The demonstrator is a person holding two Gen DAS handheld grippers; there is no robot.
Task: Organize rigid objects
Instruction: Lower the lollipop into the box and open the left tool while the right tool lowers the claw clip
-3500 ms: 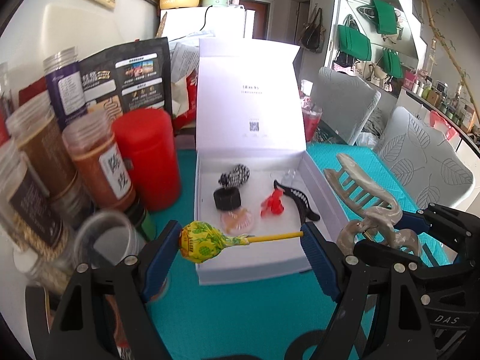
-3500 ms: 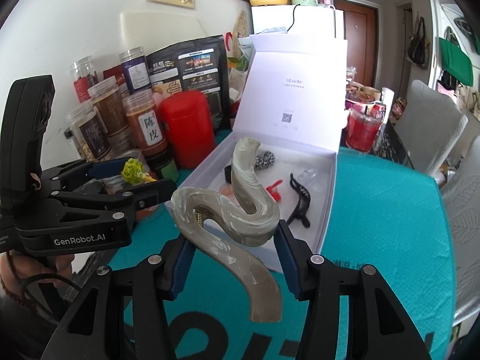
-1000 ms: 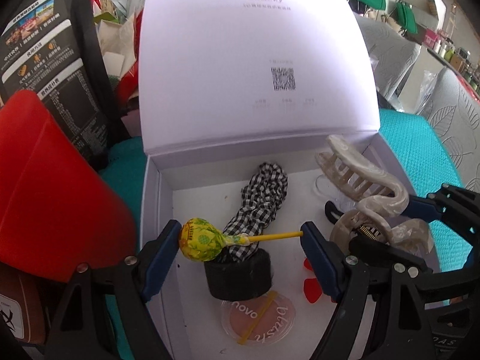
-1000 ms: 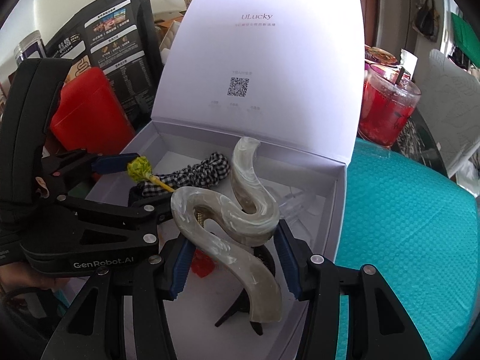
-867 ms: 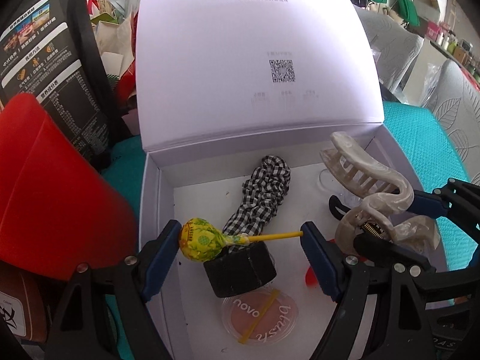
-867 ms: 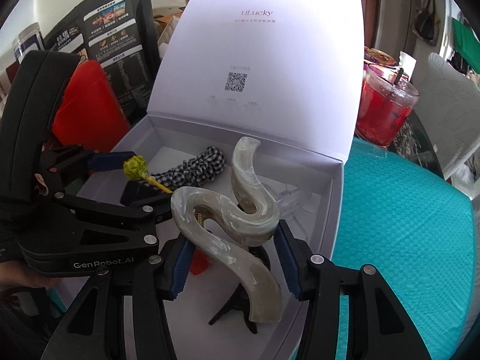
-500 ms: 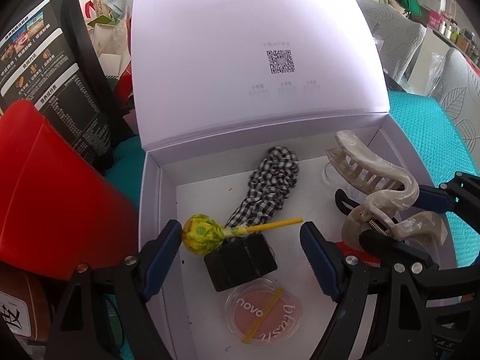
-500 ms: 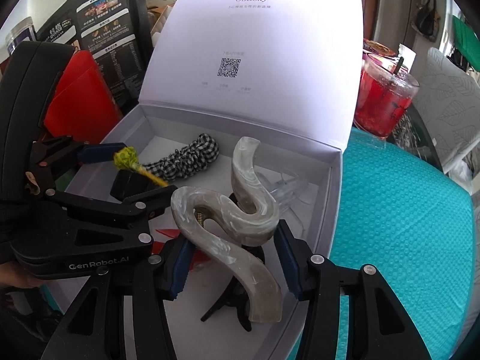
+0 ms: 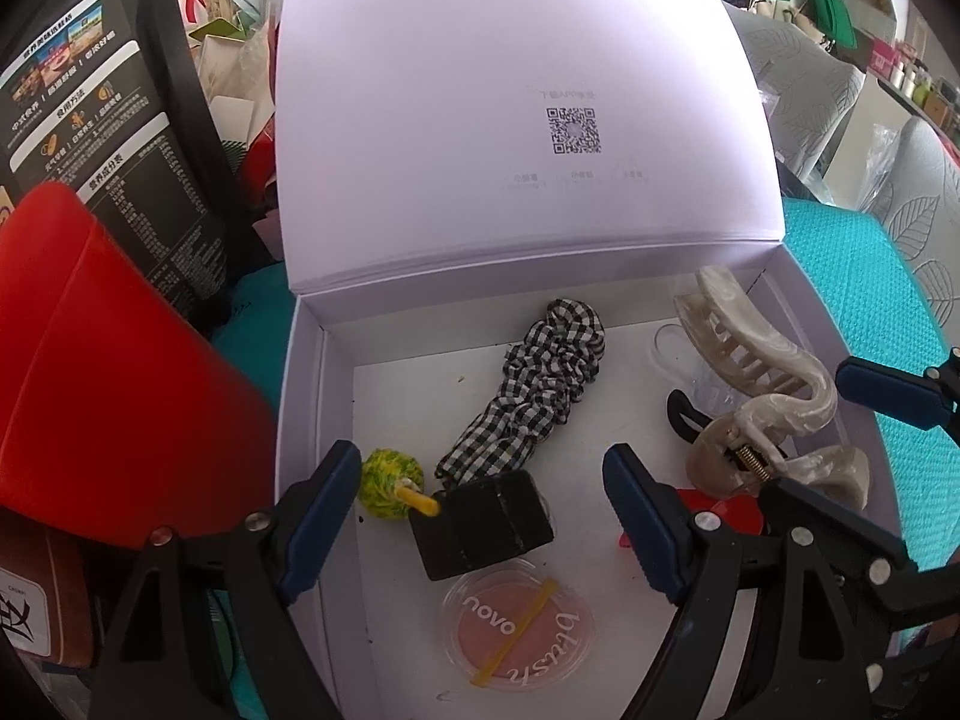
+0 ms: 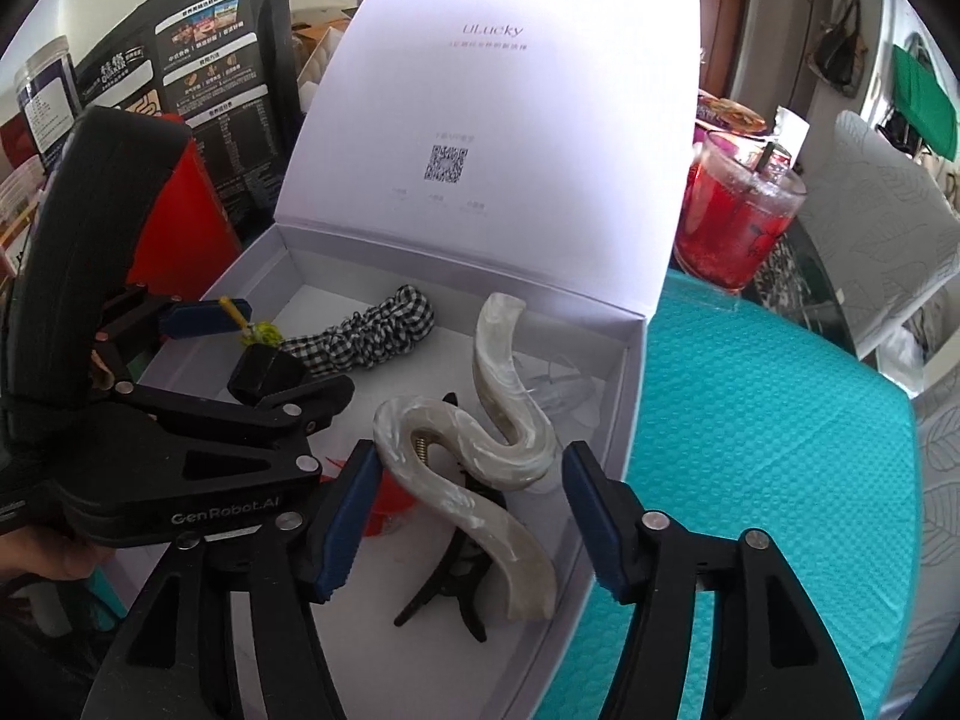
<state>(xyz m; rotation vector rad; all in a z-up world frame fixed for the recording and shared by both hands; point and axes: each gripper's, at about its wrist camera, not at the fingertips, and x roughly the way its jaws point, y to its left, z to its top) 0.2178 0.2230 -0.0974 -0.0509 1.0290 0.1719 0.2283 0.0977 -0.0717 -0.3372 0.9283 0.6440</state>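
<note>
Seen from the left wrist, the left gripper (image 9: 480,492) hangs over the open white box (image 9: 312,420) with its blue pads spread wide and nothing pinched between them. Its jaws have just been opening, and the lollipop (image 9: 391,485) now lies on the box floor beside the left pad, its yellow stick resting against a black block (image 9: 483,525). A checked scrunchie (image 9: 534,390) stretches from the block toward the back wall. In front of the block sits a round blush compact (image 9: 517,624) with a yellow band across it. To the right, the cream hair claw (image 9: 756,384) stands up inside the box, between the arms of the other tool. A red canister (image 9: 108,372) stands just outside the box on the left.

From the right wrist, the right gripper (image 10: 471,507) is also over the box, near its right wall. Its jaws have just been opening; the hair claw (image 10: 474,462) sits between the pads, close against the left one and clear of the right one, so it is no longer squeezed. Whether its lower end rests on the box floor I cannot tell. Under it lies a black hair clip (image 10: 447,588). The left tool reaches in from the left. A red drink (image 10: 729,228) stands on the teal tablecloth (image 10: 750,480) beyond the box.
</note>
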